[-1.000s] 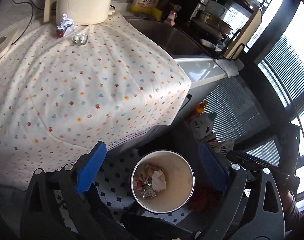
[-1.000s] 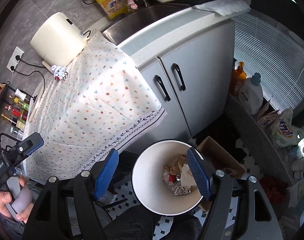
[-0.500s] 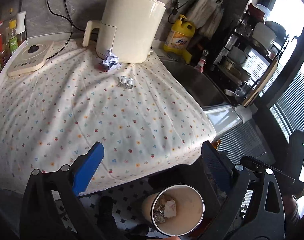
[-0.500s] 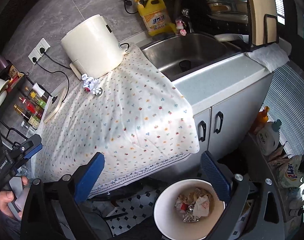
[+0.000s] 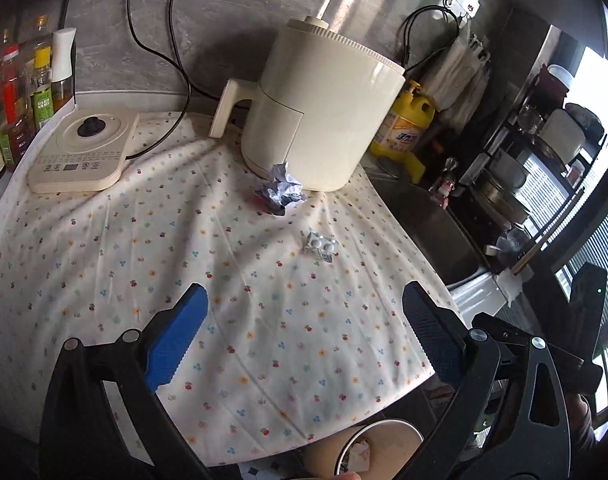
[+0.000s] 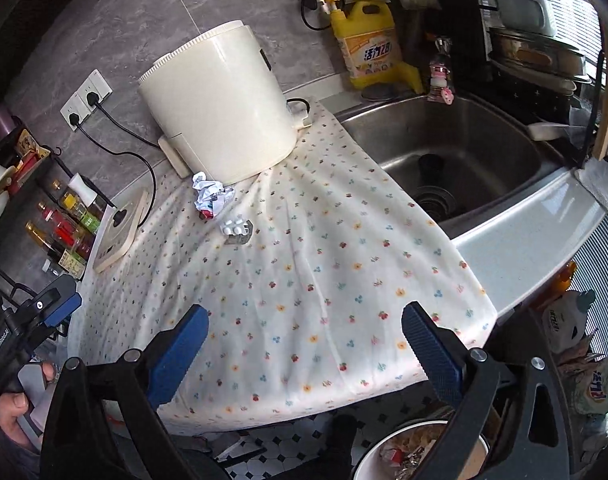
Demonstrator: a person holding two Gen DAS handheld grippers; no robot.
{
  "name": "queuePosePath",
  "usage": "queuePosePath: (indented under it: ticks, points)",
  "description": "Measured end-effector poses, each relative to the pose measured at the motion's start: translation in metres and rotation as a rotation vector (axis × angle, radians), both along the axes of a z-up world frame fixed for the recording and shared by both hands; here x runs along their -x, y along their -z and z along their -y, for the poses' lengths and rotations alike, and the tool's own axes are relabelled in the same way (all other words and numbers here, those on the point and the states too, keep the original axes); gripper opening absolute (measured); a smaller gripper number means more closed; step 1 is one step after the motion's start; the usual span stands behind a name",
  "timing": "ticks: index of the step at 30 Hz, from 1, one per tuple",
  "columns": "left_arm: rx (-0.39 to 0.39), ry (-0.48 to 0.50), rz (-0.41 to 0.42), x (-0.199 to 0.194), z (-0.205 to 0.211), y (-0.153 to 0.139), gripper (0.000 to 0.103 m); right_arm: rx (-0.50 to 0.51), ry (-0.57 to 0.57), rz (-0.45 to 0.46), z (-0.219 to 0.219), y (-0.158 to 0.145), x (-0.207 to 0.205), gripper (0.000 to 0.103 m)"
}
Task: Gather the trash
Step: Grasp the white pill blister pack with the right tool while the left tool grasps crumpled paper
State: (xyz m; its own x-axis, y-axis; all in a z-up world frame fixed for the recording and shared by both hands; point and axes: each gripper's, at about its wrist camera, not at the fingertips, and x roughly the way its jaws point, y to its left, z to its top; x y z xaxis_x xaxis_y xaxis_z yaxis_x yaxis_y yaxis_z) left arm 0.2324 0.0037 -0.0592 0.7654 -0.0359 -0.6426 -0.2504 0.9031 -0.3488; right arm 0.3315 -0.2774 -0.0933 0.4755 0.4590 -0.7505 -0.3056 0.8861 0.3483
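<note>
Crumpled paper (image 5: 282,191) and blister pack (image 5: 321,245) lie on the tabletop (image 5: 144,260) at frame centre. Left gripper (image 5: 304,322) and right gripper (image 6: 304,326): jaws spread wide, empty.

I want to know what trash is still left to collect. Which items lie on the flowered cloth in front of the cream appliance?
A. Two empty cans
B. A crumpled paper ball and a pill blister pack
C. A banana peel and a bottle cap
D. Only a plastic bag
B: the crumpled paper ball lies at the foot of the cream appliance, and the pill blister pack lies a little nearer on the flowered cloth.
</note>
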Motion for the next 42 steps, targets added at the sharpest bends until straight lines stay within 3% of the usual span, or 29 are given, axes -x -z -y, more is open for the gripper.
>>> queuePosePath:
  ticks: [16,30,31,35,42]
  points:
    - [-0.007,-0.011,-0.013,-0.055,-0.103,0.018,0.097,0.017,-0.048,-0.012,-0.13,0.03,-0.065,0.09]
    - [0.009,0.104,-0.036,-0.122,-0.107,0.04,0.097,0.096,-0.035,-0.053,-0.179,0.077,-0.112,0.084]
    - [0.012,0.111,-0.04,-0.127,-0.106,0.042,0.097,0.102,-0.034,-0.06,-0.181,0.082,-0.116,0.082]
    - [0.028,0.146,-0.062,-0.151,-0.101,0.053,0.097,0.1,-0.044,-0.081,-0.18,0.092,-0.127,0.043]
    - [0.044,0.239,-0.107,-0.194,-0.08,0.078,0.097,0.043,0.023,-0.071,-0.145,0.077,-0.133,0.043]
